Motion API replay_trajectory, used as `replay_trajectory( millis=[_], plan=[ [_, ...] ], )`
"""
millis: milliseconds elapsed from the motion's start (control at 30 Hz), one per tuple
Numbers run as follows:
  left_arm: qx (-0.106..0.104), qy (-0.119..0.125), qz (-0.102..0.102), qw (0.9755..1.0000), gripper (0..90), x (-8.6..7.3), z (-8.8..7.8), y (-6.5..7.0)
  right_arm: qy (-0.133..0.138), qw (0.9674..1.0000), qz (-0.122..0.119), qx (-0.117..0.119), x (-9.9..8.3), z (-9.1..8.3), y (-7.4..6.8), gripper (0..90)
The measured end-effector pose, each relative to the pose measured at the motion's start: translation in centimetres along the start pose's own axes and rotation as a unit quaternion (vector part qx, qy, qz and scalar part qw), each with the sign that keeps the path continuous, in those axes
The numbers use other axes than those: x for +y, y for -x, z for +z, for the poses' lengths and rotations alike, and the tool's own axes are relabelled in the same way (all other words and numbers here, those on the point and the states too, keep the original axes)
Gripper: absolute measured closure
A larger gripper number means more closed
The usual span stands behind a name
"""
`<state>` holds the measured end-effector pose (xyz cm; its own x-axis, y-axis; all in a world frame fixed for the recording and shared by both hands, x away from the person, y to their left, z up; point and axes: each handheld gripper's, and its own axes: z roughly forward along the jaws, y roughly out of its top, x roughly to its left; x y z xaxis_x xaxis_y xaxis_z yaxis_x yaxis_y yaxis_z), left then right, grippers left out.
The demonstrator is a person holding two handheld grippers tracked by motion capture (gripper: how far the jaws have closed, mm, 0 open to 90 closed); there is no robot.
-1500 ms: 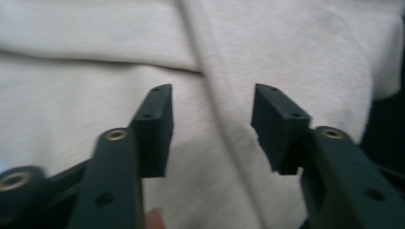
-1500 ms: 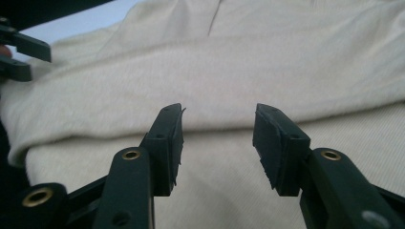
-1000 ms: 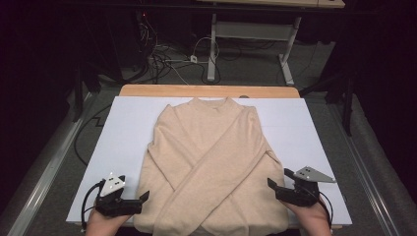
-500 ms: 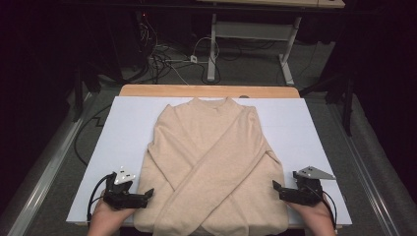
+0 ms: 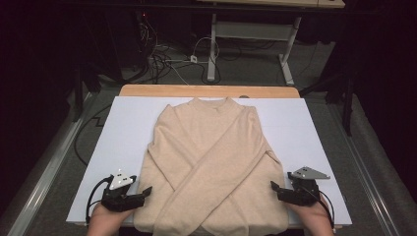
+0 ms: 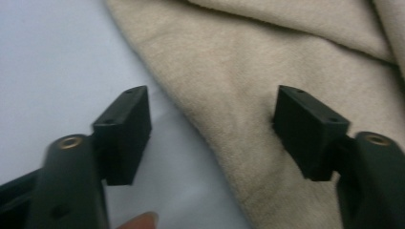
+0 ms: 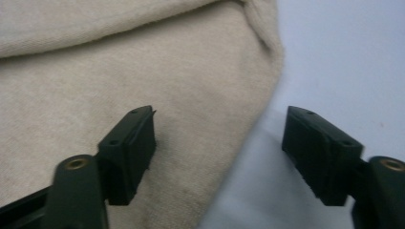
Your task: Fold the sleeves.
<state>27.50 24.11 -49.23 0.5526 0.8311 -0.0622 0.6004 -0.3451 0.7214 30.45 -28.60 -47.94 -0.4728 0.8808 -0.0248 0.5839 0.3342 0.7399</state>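
1. Now both pairs of jaws stand narrower than in the earlier pictures — they have just been closing, on the left and on the right alike — while both hands sit where they sat before, at the near corners of the sweater (image 5: 212, 164).
2. Nothing else differs: the sweater lies flat on the white sheet (image 5: 123, 128) as it did, neck at the far side, sleeves crossed over the chest, hem toward the person.
3. At the sweater's near left edge, the left gripper (image 5: 145, 192) points inward at the cloth. Seen in the left gripper view, the gripper (image 6: 212, 129) straddles that edge — one jaw over bare white sheet (image 6: 57, 57), the other over the sweater (image 6: 267, 62), with the edge running between them.
4. Those jaws are still apart and the pads do not press on the cloth, so nothing is gripped.
5. At the near right edge, the right gripper (image 5: 273, 187) points inward in mirror fashion. Its own view shows the gripper (image 7: 220, 138) set across the sweater's side edge, one jaw above the sweater (image 7: 119, 71), the other above the sheet (image 7: 344, 52).
6. Its jaws likewise stand apart, clamping nothing; the cloth edge lies in the gap.
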Motion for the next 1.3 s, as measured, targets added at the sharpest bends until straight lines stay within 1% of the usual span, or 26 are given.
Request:
replay_trajectory(
  millis=[133,200,233,333,467,600,767,900,933,967,1000,1067,1167,1300],
  plan=[
    [-0.017,0.006,0.013,0.9997,49.1,-0.1,-0.1,0.1,0.004,0.9998,-0.008,0.019,0.1,0.0,-0.2,45.2],
    [-0.027,0.007,0.016,0.9995,56.6,-0.1,-0.1,0.0,0.005,0.9996,-0.009,0.027,0.1,0.0,-0.1,48.8],
    [-0.031,0.007,0.016,0.9994,59.5,-0.1,-0.1,-0.1,0.006,0.9995,-0.007,0.031,0.2,0.0,-0.1,52.2],
    [-0.039,0.009,0.018,0.999,67.6,-0.2,-0.2,-0.1,0.007,0.9993,-0.01,0.035,0.2,0.1,-0.1,58.7],
    [-0.046,0.009,0.029,0.9985,75.9,-0.2,-0.2,0.0,0.008,0.9988,-0.018,0.045,0.2,0.1,-0.3,69.0],
    [-0.049,0.011,0.031,0.9983,77.9,-0.3,-0.2,0.0,0.008,0.998,-0.025,0.057,0.2,0.1,-0.3,76.7],
    [-0.05,0.015,0.034,0.998,79.7,-0.3,-0.3,-0.1,0.011,0.9975,-0.034,0.06,0.1,0.1,-0.4,80.9],
    [-0.052,0.016,0.037,0.9978,80.3,-0.3,-0.4,-0.1,0.013,0.9975,-0.032,0.063,0.1,0.0,-0.4,82.7],
    [-0.05,0.019,0.037,0.9979,80.3,-0.3,-0.4,-0.1,0.012,0.9975,-0.033,0.061,0.1,0.0,-0.4,83.1],
    [-0.047,0.02,0.038,0.998,80.6,-0.3,-0.5,-0.1,0.013,0.9977,-0.039,0.053,0.2,-0.1,-0.5,83.4],
    [-0.042,0.021,0.043,0.998,80.7,-0.3,-0.5,0.1,0.014,0.9979,-0.041,0.048,0.2,-0.2,-0.7,83.5],
    [-0.038,0.021,0.046,0.998,81.0,-0.2,-0.5,0.2,0.019,0.998,-0.047,0.039,0.2,-0.4,-0.9,83.7],
    [-0.04,0.026,0.051,0.9976,81.1,0.0,-0.7,0.2,0.032,0.9981,-0.043,0.031,0.2,-1.2,-0.7,84.2],
    [-0.046,0.034,0.059,0.9966,81.1,0.6,-0.9,0.5,0.035,0.9979,-0.049,0.022,-0.2,-2.0,-0.8,84.5]
  ],
)
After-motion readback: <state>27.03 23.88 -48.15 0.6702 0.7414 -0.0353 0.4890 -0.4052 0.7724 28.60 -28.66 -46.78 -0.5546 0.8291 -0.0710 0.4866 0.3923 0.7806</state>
